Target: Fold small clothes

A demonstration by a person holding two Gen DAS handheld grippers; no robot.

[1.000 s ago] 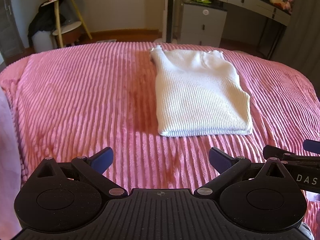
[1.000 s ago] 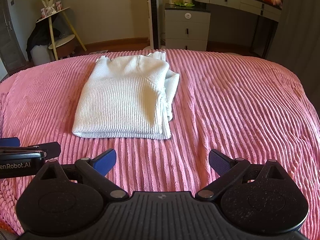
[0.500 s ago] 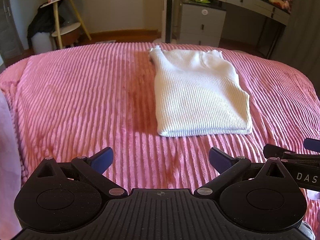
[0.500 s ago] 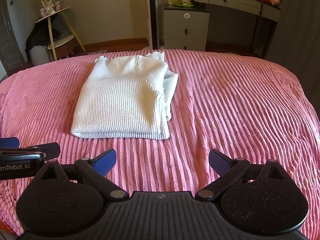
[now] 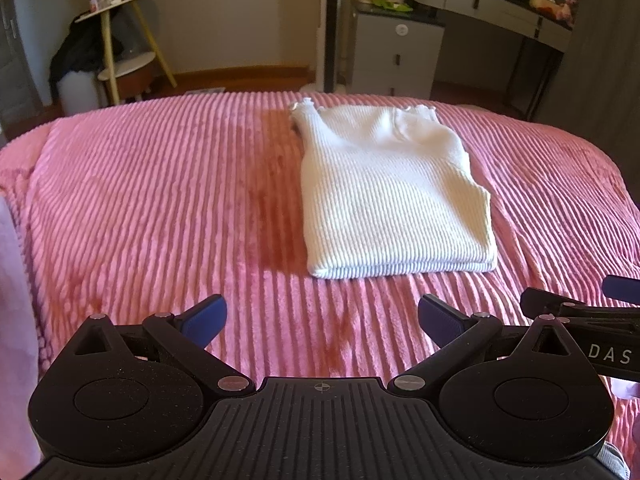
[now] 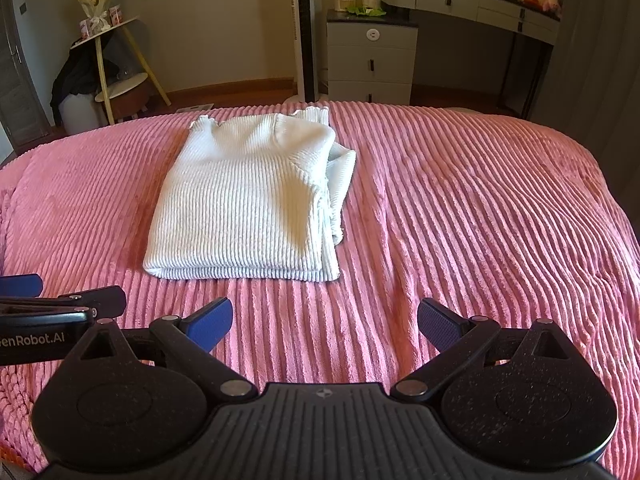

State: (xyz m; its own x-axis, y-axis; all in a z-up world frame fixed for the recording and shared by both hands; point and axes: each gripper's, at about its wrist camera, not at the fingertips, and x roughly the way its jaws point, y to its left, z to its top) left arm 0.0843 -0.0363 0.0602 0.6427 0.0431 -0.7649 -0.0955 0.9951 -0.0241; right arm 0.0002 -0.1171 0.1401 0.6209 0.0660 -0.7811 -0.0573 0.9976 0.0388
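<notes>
A white ribbed knit top [image 5: 392,196] lies folded lengthwise on the pink corduroy bedspread [image 5: 168,200]. In the right wrist view the top [image 6: 248,200] sits ahead and left, its layered edges stacked on its right side. My left gripper [image 5: 322,320] is open and empty, low over the bed, short of the top's near hem and to its left. My right gripper [image 6: 325,322] is open and empty, short of the hem and to its right. Each gripper shows at the edge of the other's view.
Beyond the bed's far edge stand a grey drawer unit [image 6: 370,60], a dressing table [image 6: 488,4], a tall white tower fan [image 6: 306,28] and a yellow-legged shelf stand [image 6: 116,68]. A pale cloth [image 5: 12,320] shows at the left edge.
Both grippers have tilted or drifted slightly, so the top sits a little nearer in view. The top has not moved and both grippers stay open.
</notes>
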